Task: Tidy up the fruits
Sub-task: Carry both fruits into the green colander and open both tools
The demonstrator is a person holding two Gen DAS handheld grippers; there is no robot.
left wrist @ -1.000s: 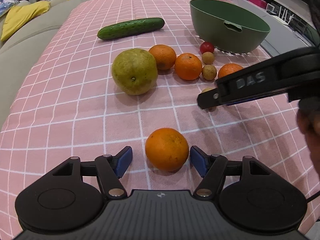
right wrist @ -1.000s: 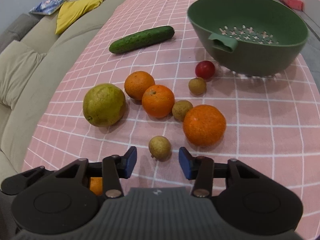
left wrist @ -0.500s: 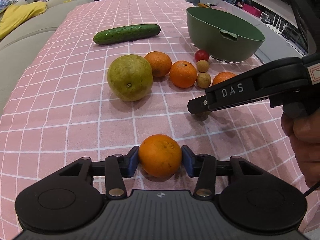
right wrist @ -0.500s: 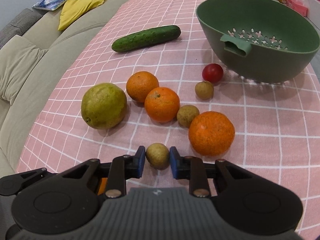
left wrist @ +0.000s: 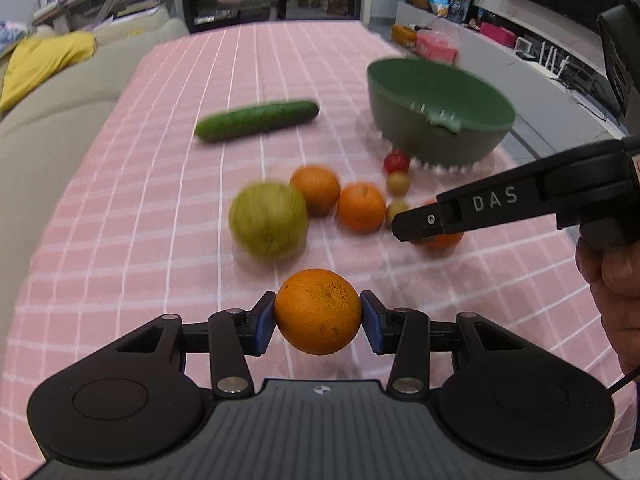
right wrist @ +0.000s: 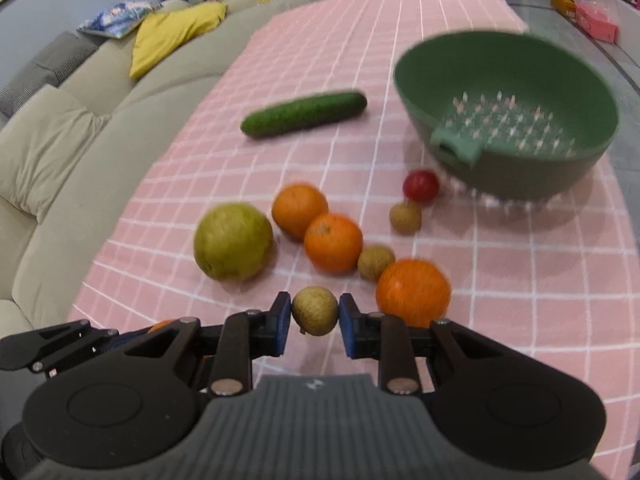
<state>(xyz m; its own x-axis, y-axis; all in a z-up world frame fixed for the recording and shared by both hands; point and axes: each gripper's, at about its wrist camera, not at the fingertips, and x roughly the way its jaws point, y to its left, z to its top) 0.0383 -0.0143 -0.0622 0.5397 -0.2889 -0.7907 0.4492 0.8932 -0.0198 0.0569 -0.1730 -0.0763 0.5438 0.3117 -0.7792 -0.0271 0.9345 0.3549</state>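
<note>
My left gripper point(left wrist: 318, 322) is shut on an orange point(left wrist: 318, 311), held just above the pink checked tablecloth point(left wrist: 160, 208). My right gripper point(right wrist: 315, 317) is shut on a small brown longan point(right wrist: 315, 310), also lifted off the cloth; from the left wrist view its black finger point(left wrist: 460, 210) reaches in from the right. On the cloth lie a large green pomelo point(right wrist: 233, 241), three oranges point(right wrist: 333, 243), two more longans point(right wrist: 405, 217) and a small red fruit point(right wrist: 421, 186). A green colander bowl point(right wrist: 508, 120) stands at the far right, with nothing inside it.
A cucumber point(right wrist: 304, 114) lies beyond the fruits, left of the bowl. A beige sofa point(right wrist: 80, 152) with a yellow cushion point(right wrist: 176, 32) runs along the table's left edge. A person's hand point(left wrist: 616, 268) holds the right gripper. Shelves and boxes stand behind the table.
Both grippers closed, the left on the orange and the right on the longan, then both rose, lifting the fruits off the cloth.
</note>
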